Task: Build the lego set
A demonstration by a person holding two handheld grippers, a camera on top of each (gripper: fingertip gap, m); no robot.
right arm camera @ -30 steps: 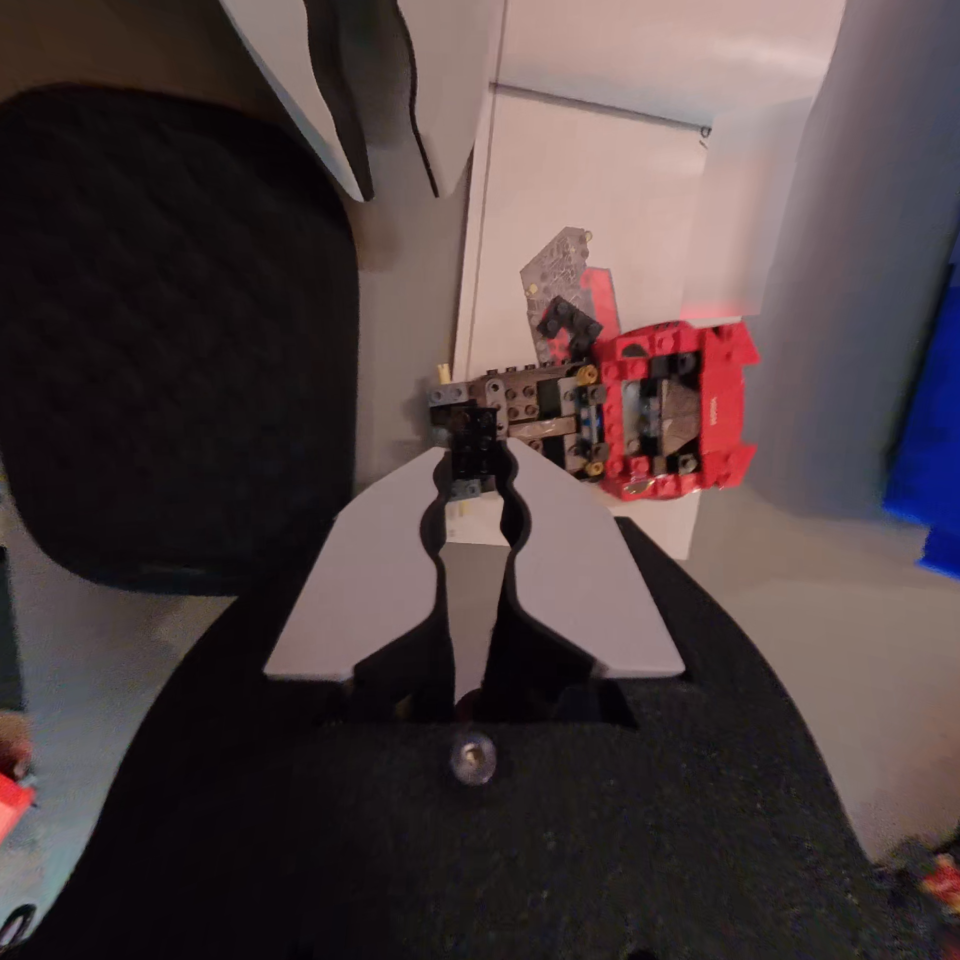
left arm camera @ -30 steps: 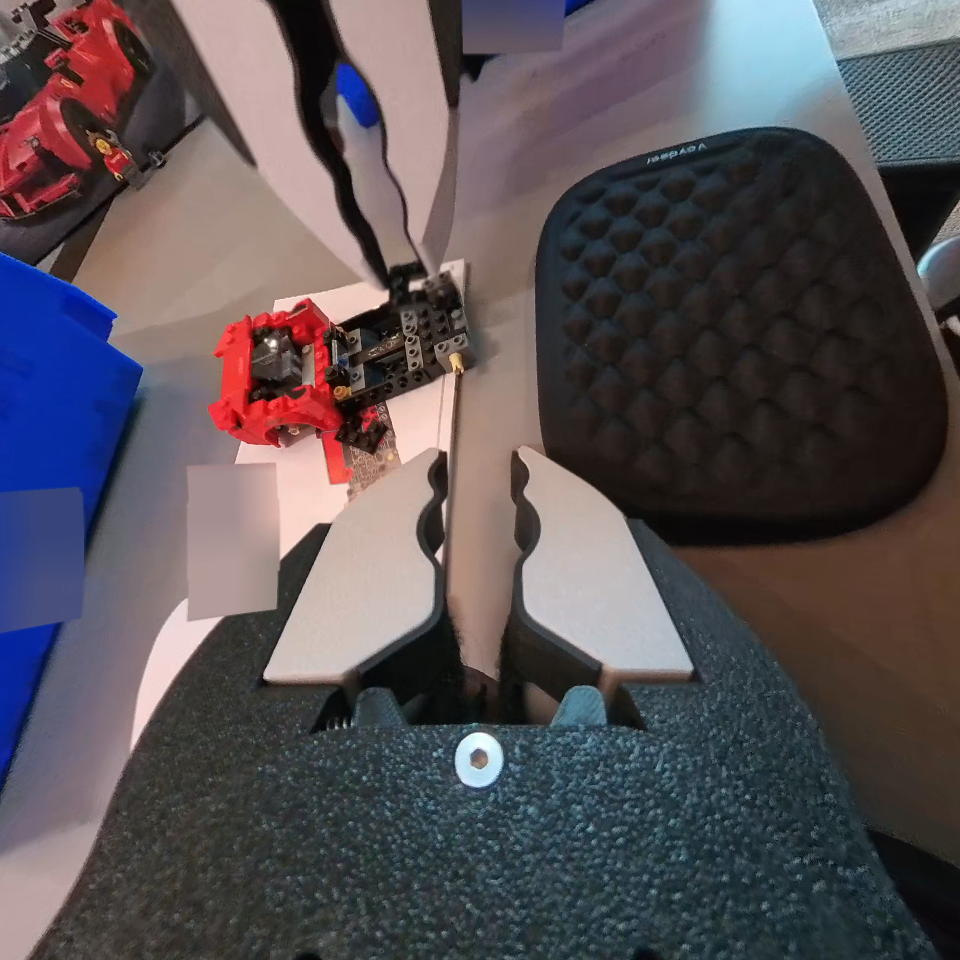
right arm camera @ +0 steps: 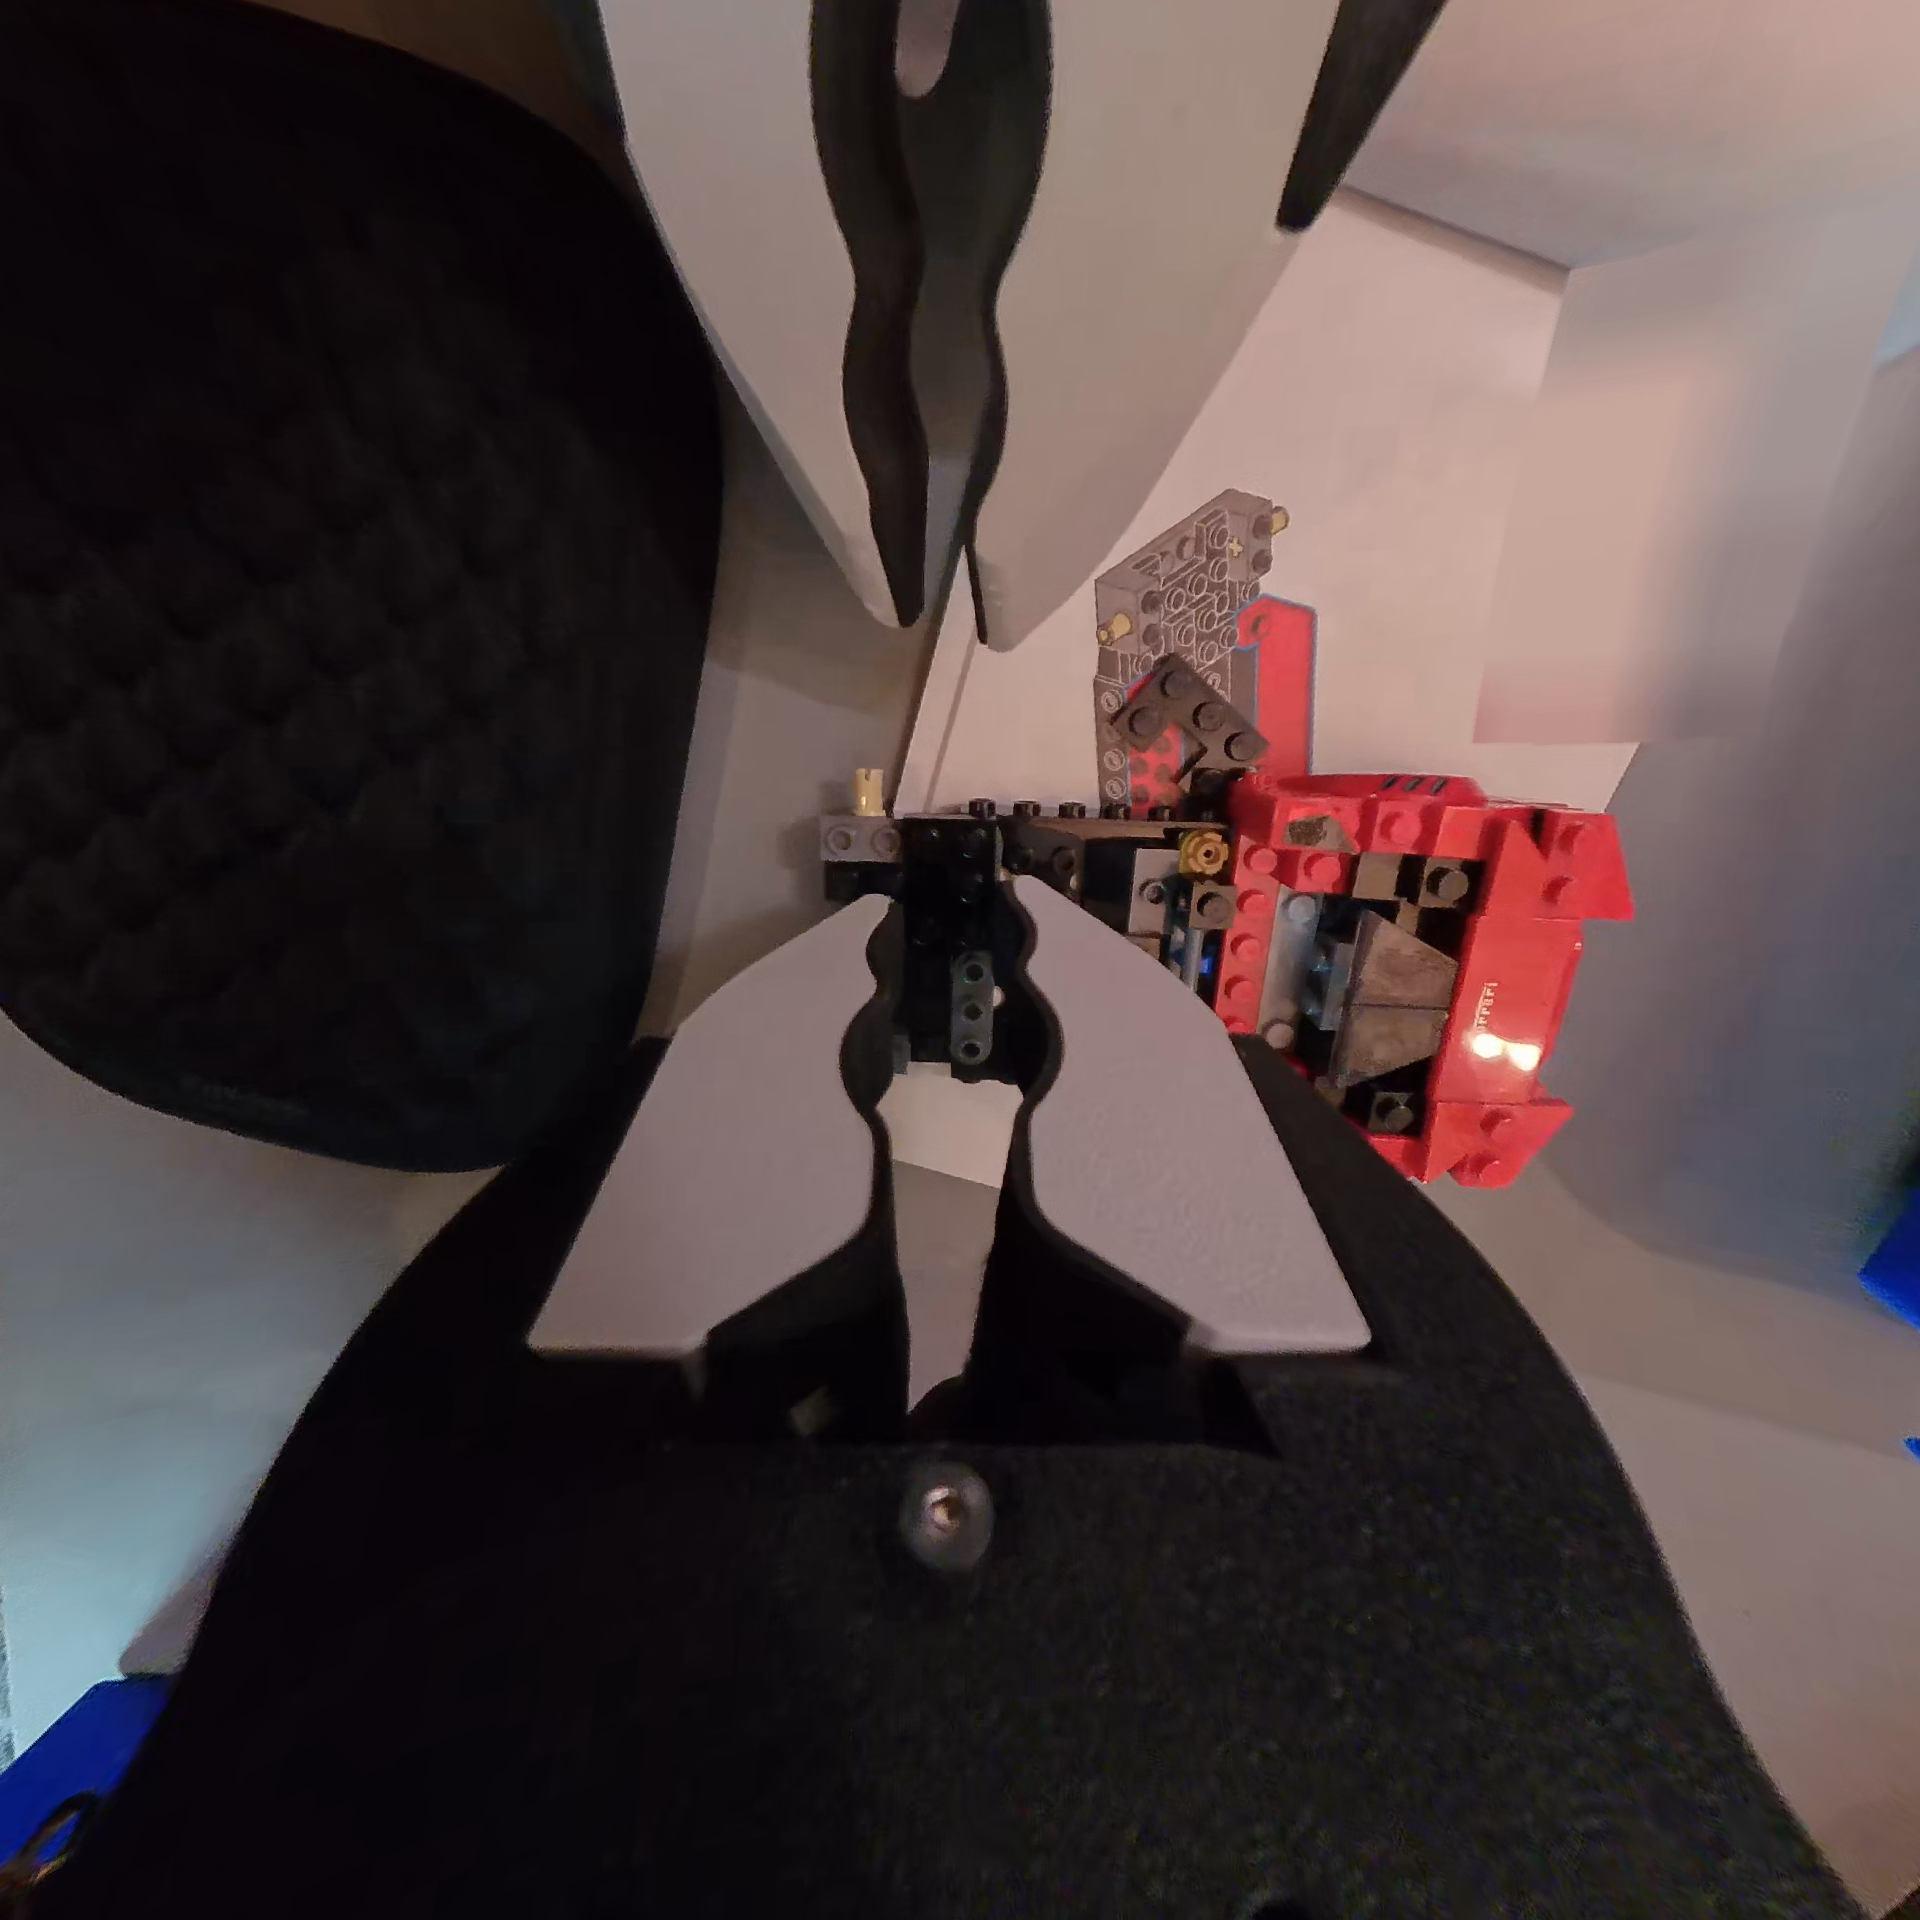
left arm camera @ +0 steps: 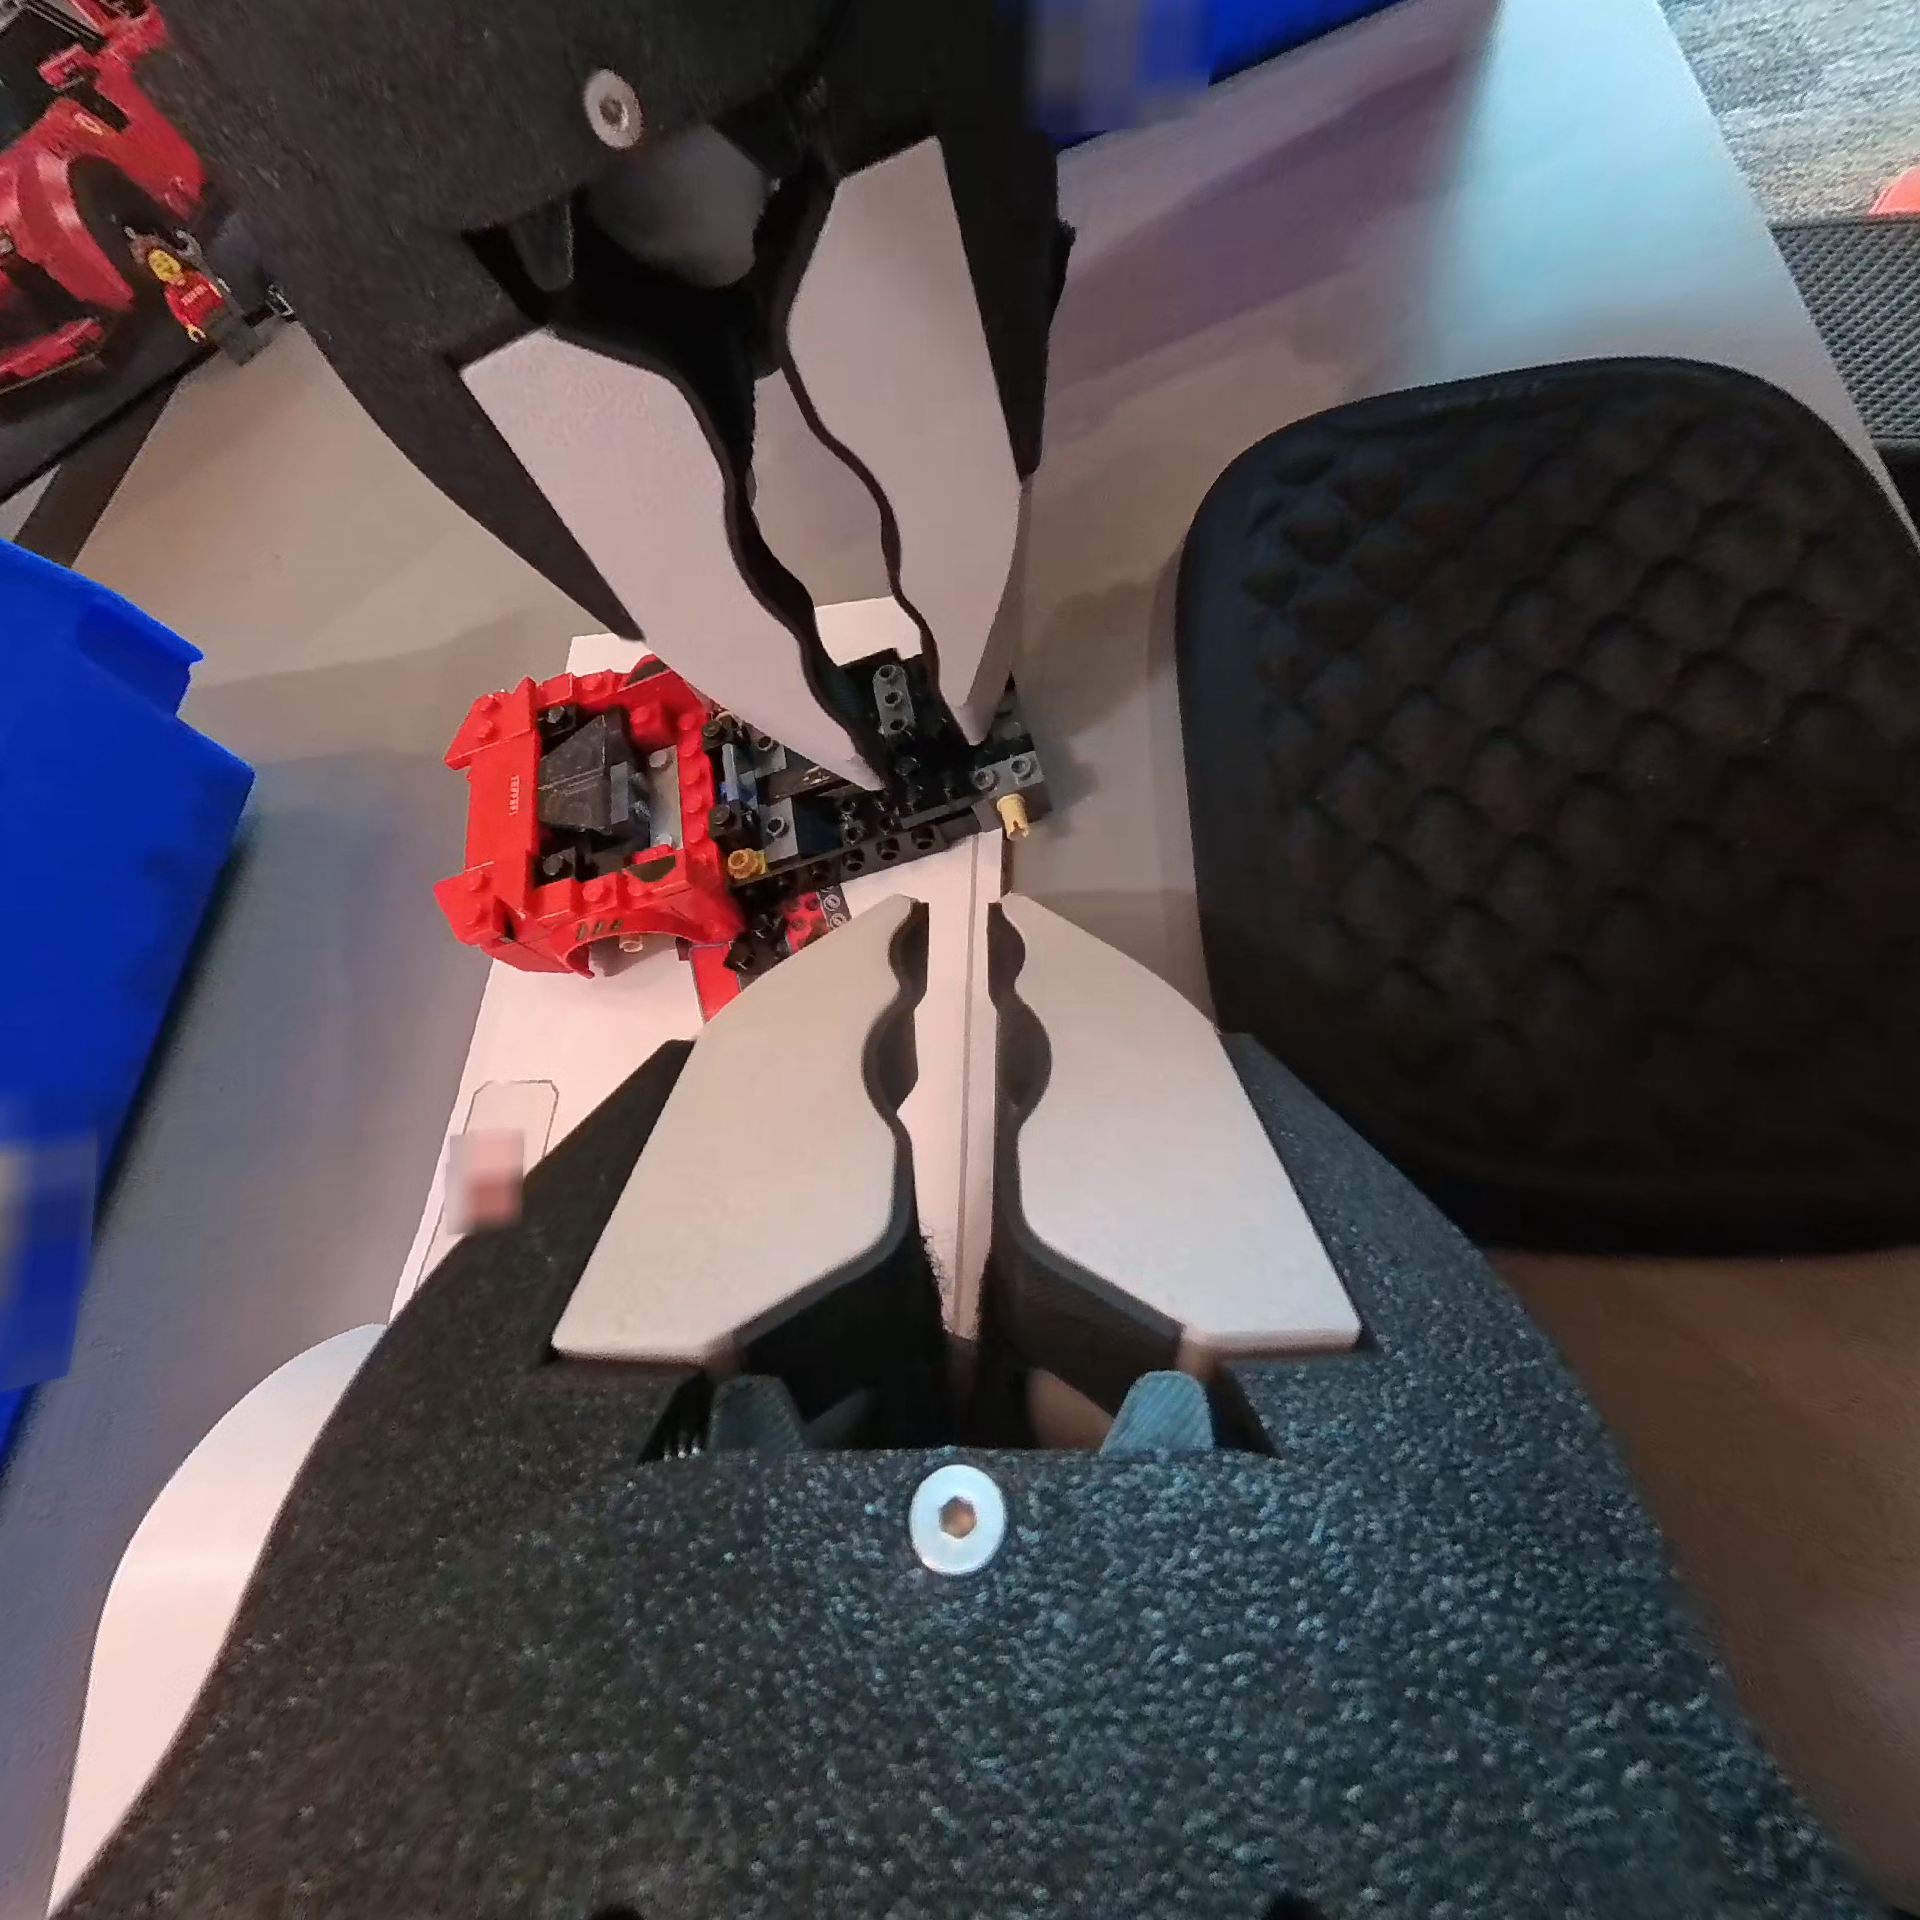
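Observation:
The half-built lego car [left arm camera: 582, 831] has a red body and a black chassis [left arm camera: 883, 836]. It lies on an open instruction booklet [left arm camera: 561, 1049]. My right gripper [right arm camera: 954, 894] is shut on a black brick piece [right arm camera: 951, 977] with a grey holed part, held against the chassis end next to a tan pin [right arm camera: 868, 784]. In the left wrist view it [left arm camera: 920, 748] comes down from above onto the chassis. My left gripper [left arm camera: 954, 920] is slightly open and empty, just short of the car; it also shows in the right wrist view [right arm camera: 945, 623]. The red body shows there too [right arm camera: 1403, 935].
A loose black plate [right arm camera: 1190, 717] lies on the booklet page beside the car. A black quilted cushion [left arm camera: 1558, 779] fills the table's right side. A blue bin [left arm camera: 94, 831] stands at the left. The set's box [left arm camera: 73, 208] lies at the far left. One gripper's finger ends stand about 5 cm off the other's.
Both grippers have closed in on the car. The right gripper has lowered, and its black piece now sits against the chassis end. The left gripper's gap is unchanged.

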